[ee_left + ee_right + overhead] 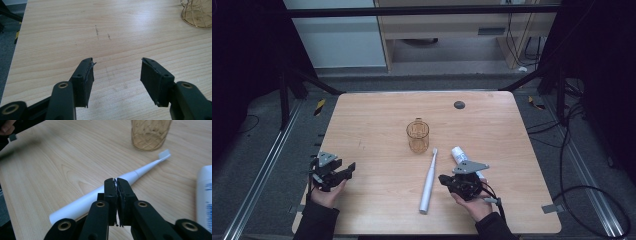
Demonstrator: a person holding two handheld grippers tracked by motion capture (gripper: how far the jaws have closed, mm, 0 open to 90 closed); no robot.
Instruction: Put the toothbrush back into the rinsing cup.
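On the pale wooden tabletop (377,130), the long white electric toothbrush (428,182) is lying flat, its long axis running almost straight away from the person, bristle head pointing toward the amber ribbed glass cup (417,136) and blunt handle end nearest the front edge. The right tool (445,179) is sitting just beside the handle, on its right, jaws pressed fully together and gripping nothing; in the right gripper view the closed tips (116,185) are hovering in front of the handle's middle (85,203). The left tool (348,169) is waiting well apart, jaws spread wide over bare wood (116,75). A white toothpaste tube (460,155) is lying behind the right tool. So the right hand is clearly nearer, and I'd judge it needs to open before taking the handle crosswise.
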